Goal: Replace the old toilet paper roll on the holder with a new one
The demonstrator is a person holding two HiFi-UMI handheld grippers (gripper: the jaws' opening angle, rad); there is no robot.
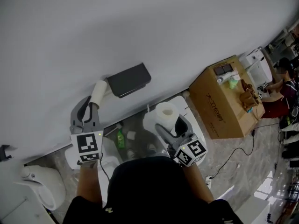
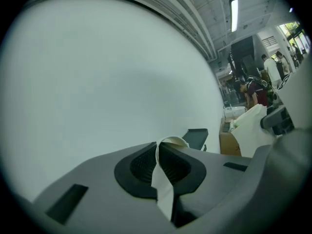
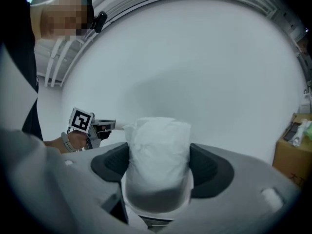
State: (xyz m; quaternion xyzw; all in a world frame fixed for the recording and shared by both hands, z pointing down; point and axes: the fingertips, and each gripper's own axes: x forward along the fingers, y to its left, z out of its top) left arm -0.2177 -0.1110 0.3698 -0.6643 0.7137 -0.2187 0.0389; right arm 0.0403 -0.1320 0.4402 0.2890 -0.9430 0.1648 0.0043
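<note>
The right gripper [image 1: 170, 125], close under the camera, has its jaws wide around the fat new roll [image 1: 166, 112] and holds it tight. The left gripper [image 1: 92, 107] pinches the thin old roll [image 1: 98, 92] by its side, just left of the dark holder [image 1: 129, 79] on the white wall [image 1: 140, 22]. So the old roll looks to be off. The new roll is not on the holder yet; that part is left.
</note>
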